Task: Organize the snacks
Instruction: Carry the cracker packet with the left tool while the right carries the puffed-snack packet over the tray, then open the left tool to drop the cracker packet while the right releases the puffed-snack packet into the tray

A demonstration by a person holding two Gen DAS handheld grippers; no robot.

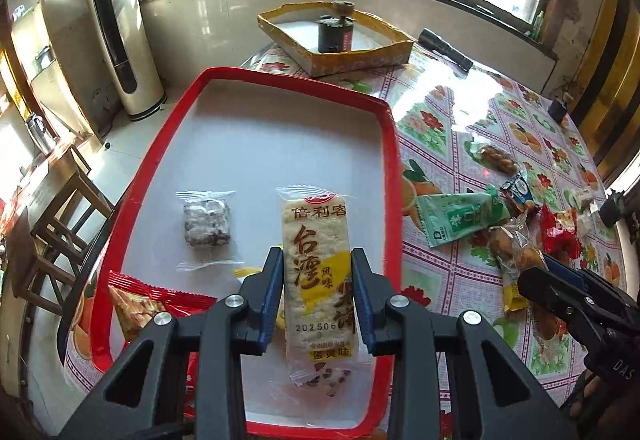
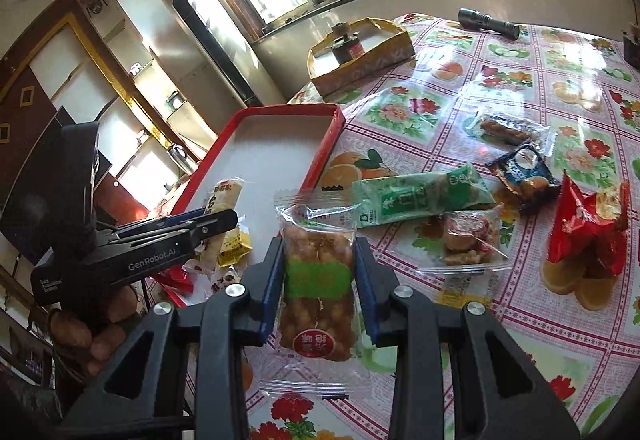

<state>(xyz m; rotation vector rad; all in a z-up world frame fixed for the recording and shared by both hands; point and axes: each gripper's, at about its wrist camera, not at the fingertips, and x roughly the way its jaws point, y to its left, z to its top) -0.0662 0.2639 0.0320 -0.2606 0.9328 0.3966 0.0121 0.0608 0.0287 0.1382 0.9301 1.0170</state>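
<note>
Only the left view shows the left gripper (image 1: pixel 318 260) clamping the rice cracker (image 1: pixel 318 272) over the red tray (image 1: pixel 394 175); the right view shows the right gripper (image 2: pixel 320 252) squeezing the fried-dough bar (image 2: pixel 318 280).

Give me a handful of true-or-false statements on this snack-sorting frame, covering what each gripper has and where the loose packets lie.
1. The left gripper is shut on a rice cracker packet over the red tray. True.
2. The right gripper is open with nothing between its jaws. False: it is clamped on a fried snack packet with a green band.
3. A dark square snack in clear wrap lies inside the red tray. True.
4. The green packet lies in the red tray. False: it lies on the floral tablecloth, outside the tray.
5. The flashlight sits in the yellow box. False: it lies on the tablecloth beside it.
</note>
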